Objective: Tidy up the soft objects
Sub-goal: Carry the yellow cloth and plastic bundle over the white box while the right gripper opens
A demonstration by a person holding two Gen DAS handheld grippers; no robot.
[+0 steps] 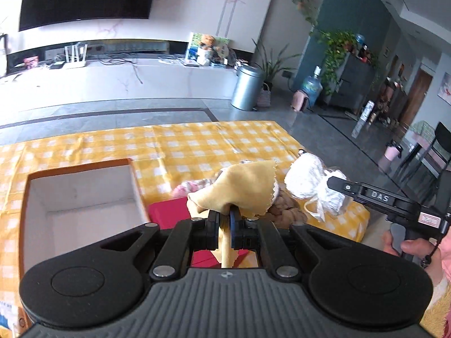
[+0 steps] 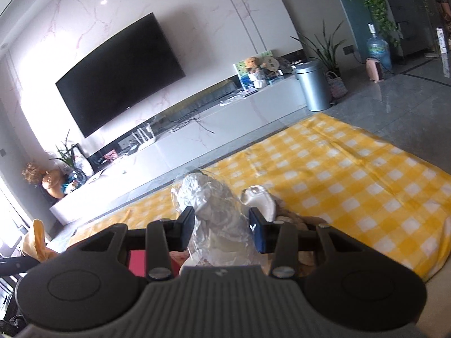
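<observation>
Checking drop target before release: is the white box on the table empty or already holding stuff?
Empty as far as visible: the white box shows bare inner walls and floor in the left wrist view; its near corner is hidden behind the left gripper.

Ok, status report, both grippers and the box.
Left gripper shut on yellow cloth. Right gripper shut on white bag. Box open, nothing blocking.

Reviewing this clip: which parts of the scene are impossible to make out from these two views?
- Left wrist view: the box floor at its near end, cut off by the box wall and the left tongs.
- Left wrist view: the pile beside the red item, mostly covered by the yellow cloth.
- Right wrist view: what the bag in the right tongs contains; crinkled plastic glare blurs it.
</observation>
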